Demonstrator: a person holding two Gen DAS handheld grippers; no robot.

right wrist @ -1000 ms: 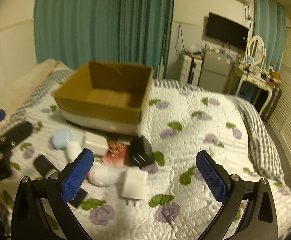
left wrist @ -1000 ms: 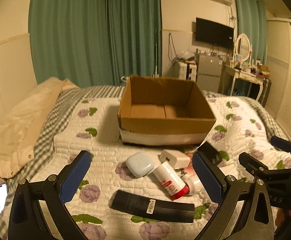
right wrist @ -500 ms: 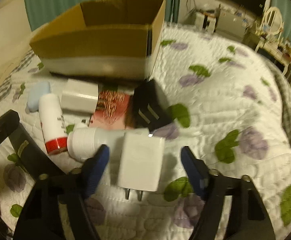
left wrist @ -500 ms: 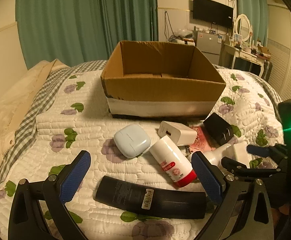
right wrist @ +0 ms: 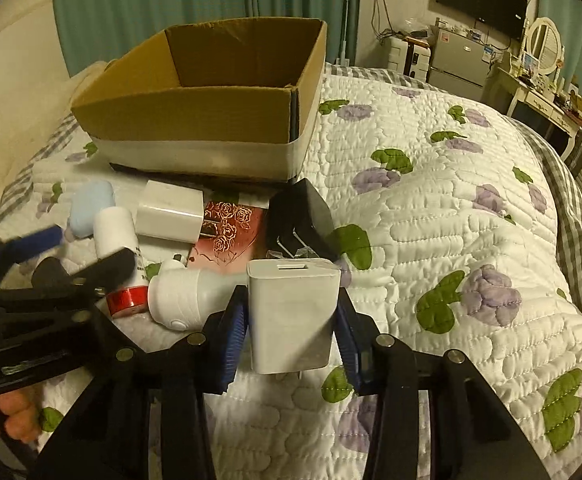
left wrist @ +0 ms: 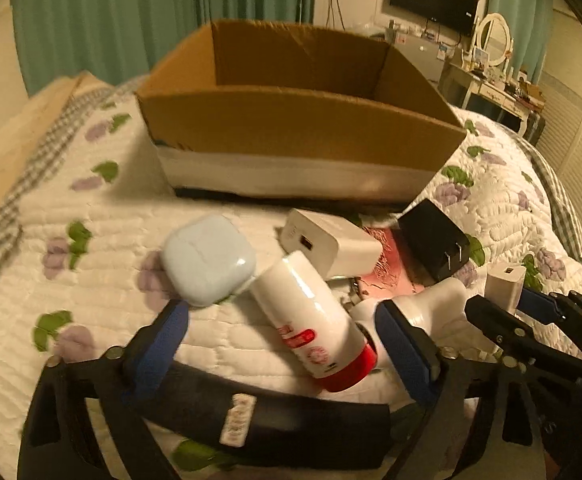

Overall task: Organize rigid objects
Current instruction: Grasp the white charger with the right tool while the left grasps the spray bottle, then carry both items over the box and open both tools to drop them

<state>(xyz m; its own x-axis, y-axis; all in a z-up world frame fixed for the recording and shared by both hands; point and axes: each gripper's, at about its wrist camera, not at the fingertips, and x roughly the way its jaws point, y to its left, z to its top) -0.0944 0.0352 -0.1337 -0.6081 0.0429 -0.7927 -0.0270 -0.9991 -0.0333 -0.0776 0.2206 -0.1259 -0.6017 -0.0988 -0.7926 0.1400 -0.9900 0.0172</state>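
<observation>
Right gripper (right wrist: 291, 320) has its blue pads clamped on both sides of a white charger block (right wrist: 293, 314), jaws having just closed in on it, down on the quilt (right wrist: 451, 208). Left gripper (left wrist: 283, 344) is spread wide, jaws just closing a little, nothing pinched yet; a white tube with a red cap (left wrist: 315, 324) lies between its fingers, a black case (left wrist: 267, 420) right under them. Pale blue earbud case (left wrist: 209, 266) sits just past its left finger. Cardboard box (left wrist: 291, 136) is farther ahead.
</observation>
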